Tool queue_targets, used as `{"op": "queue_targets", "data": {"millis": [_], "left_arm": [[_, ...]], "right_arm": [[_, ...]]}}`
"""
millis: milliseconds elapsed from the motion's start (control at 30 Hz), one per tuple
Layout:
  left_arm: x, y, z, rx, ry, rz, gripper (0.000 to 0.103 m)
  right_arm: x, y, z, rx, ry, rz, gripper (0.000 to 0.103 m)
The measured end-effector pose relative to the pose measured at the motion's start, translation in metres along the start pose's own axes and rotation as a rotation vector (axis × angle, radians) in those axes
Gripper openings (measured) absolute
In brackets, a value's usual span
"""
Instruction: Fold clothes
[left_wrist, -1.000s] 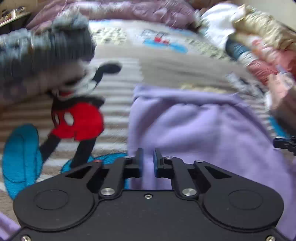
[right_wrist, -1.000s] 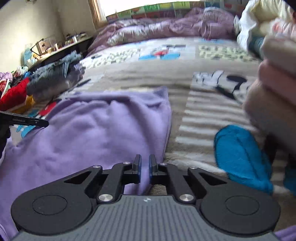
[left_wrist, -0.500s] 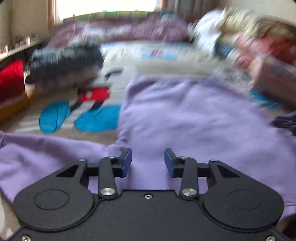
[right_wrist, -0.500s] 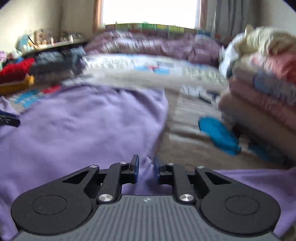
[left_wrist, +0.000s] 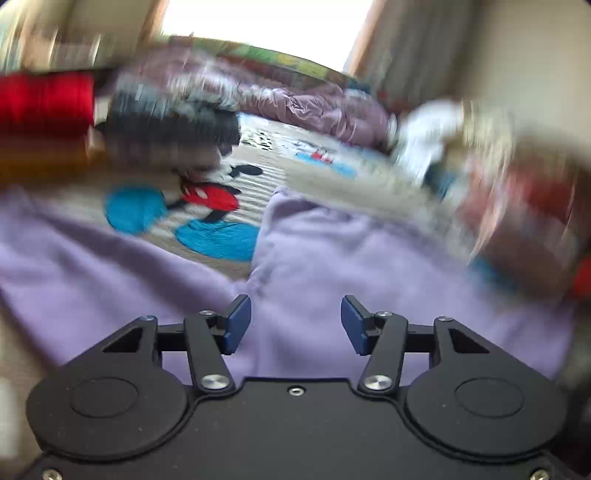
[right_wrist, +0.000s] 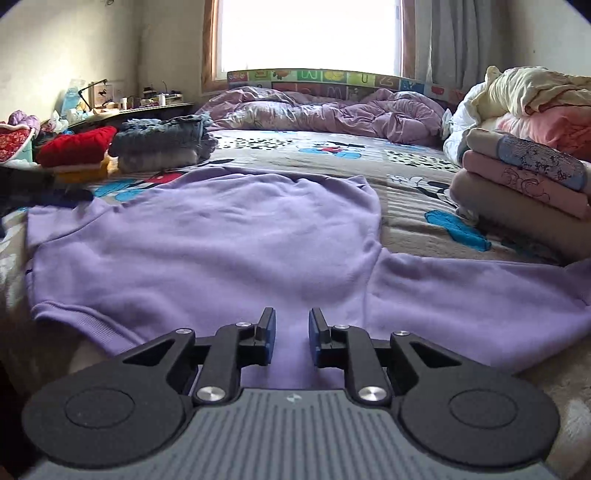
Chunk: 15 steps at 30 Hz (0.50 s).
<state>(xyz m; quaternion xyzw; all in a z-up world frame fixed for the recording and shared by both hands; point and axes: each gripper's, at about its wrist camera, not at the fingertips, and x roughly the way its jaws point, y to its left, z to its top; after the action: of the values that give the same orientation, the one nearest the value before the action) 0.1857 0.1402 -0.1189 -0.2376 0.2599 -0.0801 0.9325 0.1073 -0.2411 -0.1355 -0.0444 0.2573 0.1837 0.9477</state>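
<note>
**Two tools, both apart, over the purple sweatshirt**

We've got the lilac sweatshirt (right_wrist: 221, 236) spread flat on the bed (right_wrist: 413, 195), on top of the cartoon-mouse blanket. From the right wrist view the body runs lengthwise away from us toward the window (right_wrist: 310, 37), with the far edge pointing at the crumpled purple duvet (right_wrist: 325, 110). One sleeve (right_wrist: 480, 295) sticks out sideways to the right, so it lies crosswise to the body and ends right next to the folded stack (right_wrist: 524, 184) of pink and beige stuff. We can't tell whether the sleeve actually touches that stack.

Our right tool (right_wrist: 291, 341) has its blue pads a little apart with nothing between them, sitting over the near part of the sweatshirt. Our left tool (left_wrist: 293, 325) is spread much wider, also holding nothing, with purple fabric (left_wrist: 332, 266) under it. That view is badly motion-blurred, so we can't say if either tool touches the cloth.

Off to the left there's a folded grey pile (right_wrist: 162, 144) and a red knit thing (right_wrist: 77, 146), well apart from the sweatshirt.
</note>
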Motion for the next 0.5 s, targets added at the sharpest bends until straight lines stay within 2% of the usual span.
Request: {"op": "queue_targets", "data": {"millis": [33,133,267,300,367,400,500], "left_arm": [[0.007,0.019,0.008,-0.100,0.005,-0.031,0.053],[0.021,0.073,0.022,-0.319,0.002,0.006,0.053],[0.005,0.138,0.043,-0.508,-0.122,0.080,0.052],[-0.002,0.150,0.048,-0.550,-0.148,0.074,0.052],[-0.020,0.162,0.053,-0.614,-0.198,0.041,0.053],[-0.028,0.162,0.052,-0.621,-0.213,-0.002,0.055],[-0.035,0.145,0.037,-0.623,-0.186,-0.133,0.059]], "right_arm": [[0.000,0.005,-0.002,-0.015,0.004,0.011,0.021],[0.003,0.023,-0.009,-0.096,0.019,0.011,0.024],[0.001,0.018,-0.011,-0.060,0.020,0.008,0.027],[0.001,0.019,-0.012,-0.062,0.018,0.005,0.028],[0.001,0.020,-0.012,-0.065,0.016,0.000,0.028],[0.001,0.021,-0.013,-0.067,0.015,-0.003,0.028],[0.001,0.022,-0.014,-0.073,0.011,-0.012,0.029]]}}
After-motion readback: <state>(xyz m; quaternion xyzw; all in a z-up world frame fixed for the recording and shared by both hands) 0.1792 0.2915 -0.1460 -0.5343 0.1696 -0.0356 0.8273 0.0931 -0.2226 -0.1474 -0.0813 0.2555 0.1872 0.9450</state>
